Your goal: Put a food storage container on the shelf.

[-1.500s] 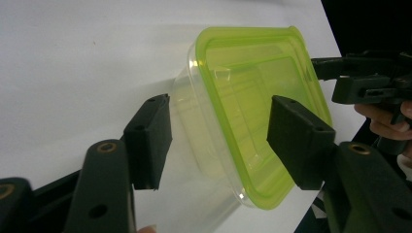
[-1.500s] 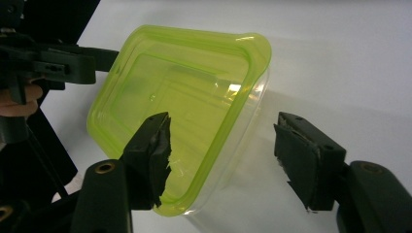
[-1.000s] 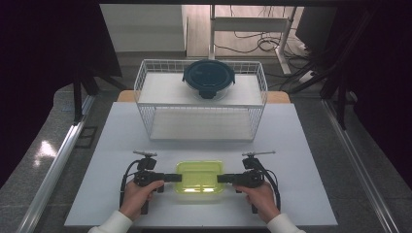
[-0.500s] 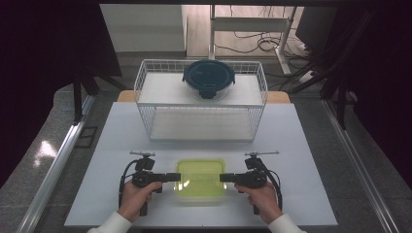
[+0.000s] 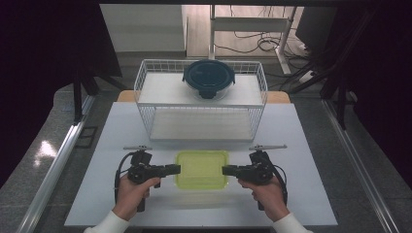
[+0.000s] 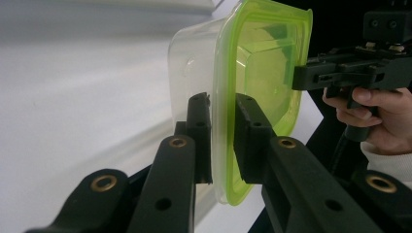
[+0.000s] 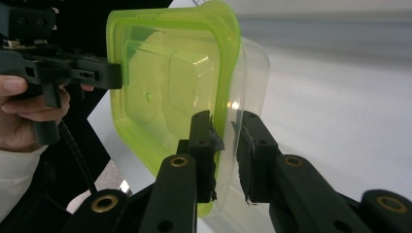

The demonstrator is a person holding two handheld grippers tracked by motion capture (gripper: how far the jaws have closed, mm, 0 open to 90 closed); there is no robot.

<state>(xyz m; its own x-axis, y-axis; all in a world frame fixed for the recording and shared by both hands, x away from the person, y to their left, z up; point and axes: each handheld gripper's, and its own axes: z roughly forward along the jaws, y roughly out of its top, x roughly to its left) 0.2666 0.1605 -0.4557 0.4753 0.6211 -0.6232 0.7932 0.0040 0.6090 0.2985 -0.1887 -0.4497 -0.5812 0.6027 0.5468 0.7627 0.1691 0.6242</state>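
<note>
Box: my clear box (image 5: 201, 169) with its green lid (image 6: 265, 73) sits on the white table (image 5: 121, 126), between my grippers, in front of the wire basket (image 5: 145, 77).
Left gripper (image 5: 176, 169): jaws nearly closed, straddling the box's rim.
Right gripper (image 5: 226, 170): jaws straddle the opposite rim; whether they pinch it, I cannot tell.
Basket: holds a dark round container (image 5: 209, 77).

No readable text, label, brand, number or sign appears in any of the views. The green lid (image 5: 201, 169) of the clear container (image 6: 194, 73) is plain, and the dark round lid (image 5: 209, 77) in the wire basket (image 5: 145, 92) may carry some marking, but it is too small and dim to tell.
</note>
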